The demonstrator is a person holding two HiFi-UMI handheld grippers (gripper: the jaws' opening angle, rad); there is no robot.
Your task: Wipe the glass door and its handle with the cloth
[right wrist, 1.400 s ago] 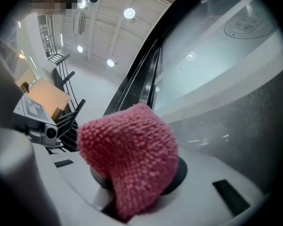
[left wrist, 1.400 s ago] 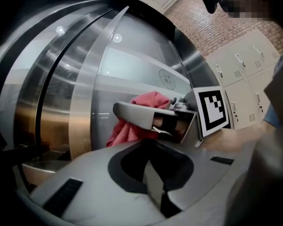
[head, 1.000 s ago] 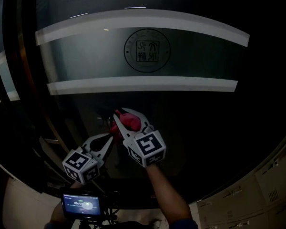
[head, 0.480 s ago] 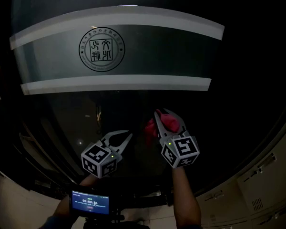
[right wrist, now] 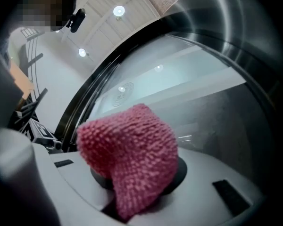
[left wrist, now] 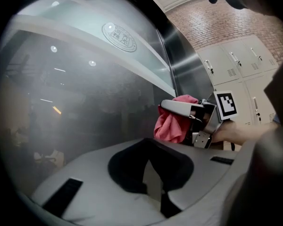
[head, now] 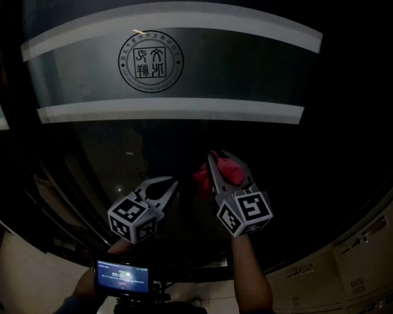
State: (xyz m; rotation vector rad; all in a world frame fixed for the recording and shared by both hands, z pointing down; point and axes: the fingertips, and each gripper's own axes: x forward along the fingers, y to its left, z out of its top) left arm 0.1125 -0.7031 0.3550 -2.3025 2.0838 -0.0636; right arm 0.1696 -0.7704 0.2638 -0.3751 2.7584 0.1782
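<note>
The glass door [head: 203,142] fills the head view, with a frosted band and a round seal [head: 150,62] on it. My right gripper [head: 221,160] is shut on a pink cloth [head: 228,170], held against the dark glass below and right of the seal. In the right gripper view the cloth [right wrist: 132,149] bulges out over the jaws and hides them. My left gripper [head: 174,184] hangs just left of it, shut and holding nothing, close to the glass. From the left gripper [left wrist: 147,143] view the cloth [left wrist: 172,126] shows to the right. I cannot make out a door handle.
A dark metal door frame [left wrist: 179,55] runs along the glass edge. Beige lockers [left wrist: 236,62] stand to the right, also the lockers [head: 367,254] at lower right in the head view. A small lit screen [head: 122,277] sits near the person's body.
Both grippers have shifted right along the glass, from under the seal to its lower right. The right gripper still holds the cloth; the last half second shows little movement.
</note>
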